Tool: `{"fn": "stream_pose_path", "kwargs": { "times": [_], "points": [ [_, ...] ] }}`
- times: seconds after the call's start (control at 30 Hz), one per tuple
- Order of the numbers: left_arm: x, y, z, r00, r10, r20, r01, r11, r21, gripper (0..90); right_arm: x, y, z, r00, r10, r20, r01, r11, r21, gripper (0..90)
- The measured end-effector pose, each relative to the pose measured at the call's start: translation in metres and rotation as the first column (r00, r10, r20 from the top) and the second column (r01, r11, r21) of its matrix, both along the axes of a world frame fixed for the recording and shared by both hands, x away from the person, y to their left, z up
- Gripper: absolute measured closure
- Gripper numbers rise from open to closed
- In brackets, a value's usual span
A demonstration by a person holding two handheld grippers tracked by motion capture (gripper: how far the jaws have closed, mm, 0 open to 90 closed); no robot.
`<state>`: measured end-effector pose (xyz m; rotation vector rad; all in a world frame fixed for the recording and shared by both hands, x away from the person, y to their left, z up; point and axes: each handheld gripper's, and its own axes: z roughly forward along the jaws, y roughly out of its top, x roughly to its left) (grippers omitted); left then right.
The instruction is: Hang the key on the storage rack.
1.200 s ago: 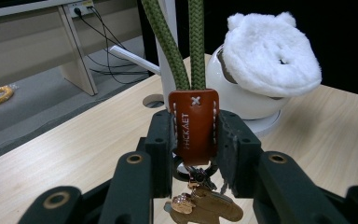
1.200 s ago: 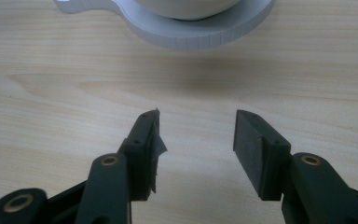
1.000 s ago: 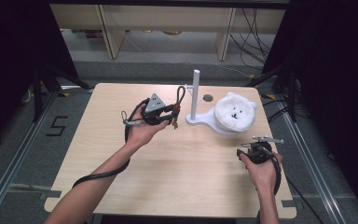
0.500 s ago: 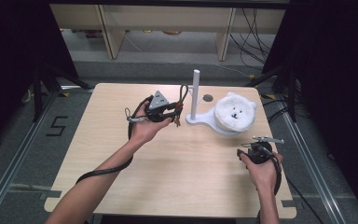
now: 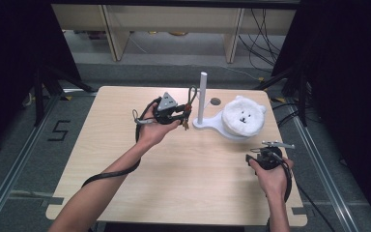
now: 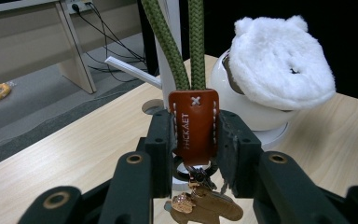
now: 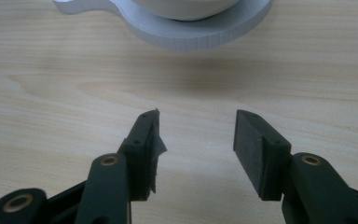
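Left gripper (image 6: 193,140) pinching keychain (image 6: 194,126), now slightly nearer the post (image 5: 203,96) ahead, loop about ready to hook; right gripper (image 7: 196,144) spread, idle

Table (image 5: 125,193) spans centre of high view. Stand base (image 5: 212,126) sits on table right of centre, toward far edge. Post (image 5: 203,96) rises upright from base's left end; plush bear head (image 5: 243,116) sits on base's right end. Left gripper (image 5: 179,116) just left of post, above table. Keychain (image 6: 193,126) between its jaws, cord loop (image 6: 182,42) running up in front of post, charms hanging below. Right gripper (image 5: 269,145) near table's right edge, in front of plush head, nearer person.
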<state>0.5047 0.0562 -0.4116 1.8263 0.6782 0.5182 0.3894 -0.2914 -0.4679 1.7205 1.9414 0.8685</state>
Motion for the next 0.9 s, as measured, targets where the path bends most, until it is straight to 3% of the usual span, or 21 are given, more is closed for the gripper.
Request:
{"fn": "stream_pose_path", "kwargs": {
  "times": [0.07, 0.1, 0.13, 0.27, 0.3, 0.43, 0.5, 0.53, 0.77, 0.8, 0.9],
  "points": [
    [0.001, 0.0, 0.0, 1.0, -0.002, 0.002, 0.002, 1.0, 0.007, 67.0, -0.001, 0.003, 0.002, 0.9996, -0.021, -0.019, 0.022, 0.999, 0.027, 51.8],
    [0.001, -0.001, -0.001, 0.9999, 0.002, -0.017, -0.002, 1.0, -0.001, 67.0, -0.001, 0.003, 0.002, 0.9995, -0.021, -0.024, 0.022, 0.999, 0.03, 51.7],
    [0.002, -0.002, -0.001, 0.9998, 0.004, -0.021, -0.004, 1.0, -0.004, 67.0, -0.001, 0.001, 0.002, 0.9995, -0.003, -0.03, 0.003, 1.0, 0.01, 51.8],
    [0.003, -0.003, -0.002, 0.9995, 0.008, -0.03, -0.008, 1.0, -0.004, 66.9, -0.001, 0.001, 0.002, 0.9995, -0.004, -0.032, 0.004, 1.0, 0.011, 51.7],
    [0.004, -0.003, -0.002, 0.9994, 0.009, -0.032, -0.009, 1.0, -0.003, 66.9, -0.001, 0.003, 0.002, 0.9994, -0.025, -0.024, 0.026, 0.999, 0.037, 51.7],
    [0.004, -0.005, -0.003, 0.9988, 0.019, -0.045, -0.02, 0.9998, -0.006, 66.9, -0.001, 0.0, 0.002, 0.9995, -0.001, -0.033, 0.002, 1.0, 0.009, 51.7],
    [0.005, -0.005, -0.004, 0.999, 0.02, -0.04, -0.02, 0.9998, 0.001, 66.9, -0.001, 0.0, 0.002, 0.9996, 0.001, -0.028, -0.001, 1.0, 0.006, 51.7],
    [0.006, -0.006, -0.004, 0.999, 0.02, -0.04, -0.02, 0.9998, 0.002, 66.9, -0.002, 0.004, 0.002, 0.9988, -0.025, -0.043, 0.027, 0.999, 0.041, 51.7],
    [0.009, -0.009, -0.005, 0.9991, 0.019, -0.037, -0.019, 0.9998, 0.005, 66.9, -0.002, 0.005, 0.002, 0.998, -0.029, -0.057, 0.031, 0.998, 0.045, 51.6],
    [0.01, -0.009, -0.005, 0.9991, 0.02, -0.038, -0.02, 0.9998, 0.006, 66.8, -0.001, 0.002, 0.002, 0.9994, -0.006, -0.035, 0.006, 1.0, 0.012, 51.6],
    [0.011, -0.009, -0.006, 0.999, 0.02, -0.04, -0.02, 0.9998, 0.009, 66.9, -0.001, 0.0, 0.0, 0.9998, 0.009, -0.017, -0.01, 1.0, -0.023, 51.6]
  ]
}}
